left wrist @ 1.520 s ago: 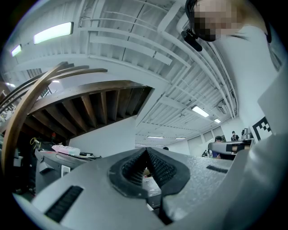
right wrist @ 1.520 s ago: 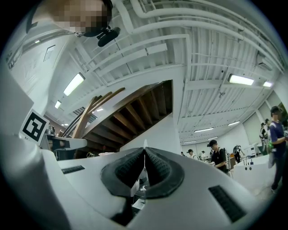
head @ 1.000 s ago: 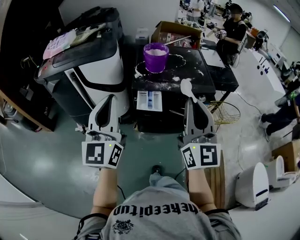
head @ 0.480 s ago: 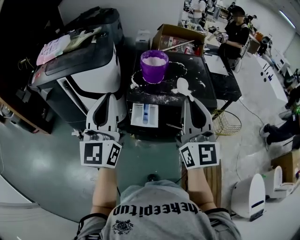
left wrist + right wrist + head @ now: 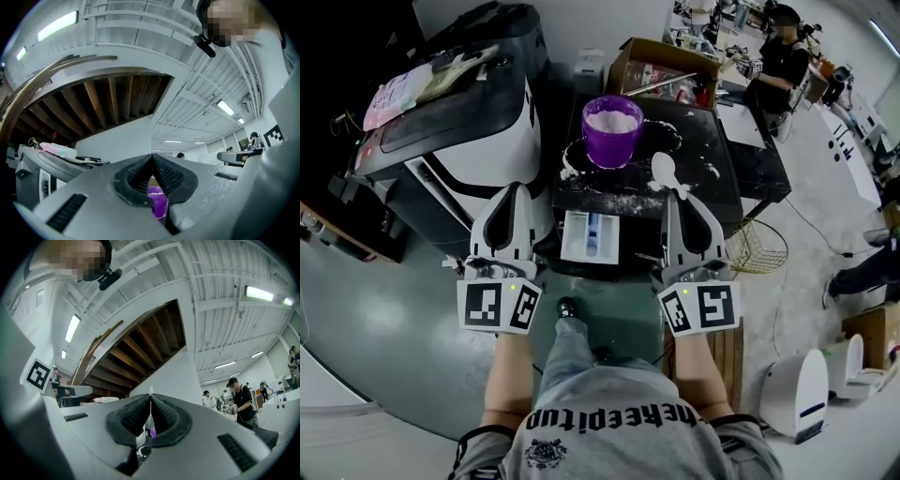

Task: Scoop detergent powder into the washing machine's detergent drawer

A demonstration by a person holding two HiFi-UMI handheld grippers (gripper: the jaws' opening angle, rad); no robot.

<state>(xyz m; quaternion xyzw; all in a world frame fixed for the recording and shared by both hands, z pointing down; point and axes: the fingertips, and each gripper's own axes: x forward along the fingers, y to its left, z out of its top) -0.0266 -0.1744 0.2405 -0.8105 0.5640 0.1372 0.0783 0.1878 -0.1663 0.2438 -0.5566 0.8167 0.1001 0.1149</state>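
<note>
Right claw [image 5: 682, 195]: shut tight on the handle of a white spoon [image 5: 664, 169]. In the right gripper view the pads [image 5: 165, 418] press together, with a thin white strip of handle between them and a sliver poking out past the tips.
- The spoon bowl points away from the person and sits over the dark top of the washing machine [image 5: 727, 178].
- It lies just right of the purple cup [image 5: 612, 128] and apart from it. Cannot tell whether the bowl carries powder.

Left claw [image 5: 151, 159]: jaws together at the tips, nothing gripped. A patch of the purple cup shows through the gap lower down, far beyond the pads. In the head view this claw hangs level with the right one, in front of the machine's left corner.

Purple cup: upright on the machine top, filled near the rim with white detergent powder [image 5: 610, 119]. Loose powder is scattered on the black surface around its base and toward the spoon.

Detergent drawer [image 5: 589, 234]: pulled open, jutting from the machine's front edge toward the person.
- White, with a blue part in the middle.
- It lies between the two claws, nearer the person than the spoon bowl and to its left. Neither claw touches it.

Surroundings:
- A white and black machine [image 5: 459, 122] stands just left of the washer.
- A cardboard box [image 5: 661, 67] sits behind it.
- A wire basket [image 5: 757, 246] is on the floor to the right.
</note>
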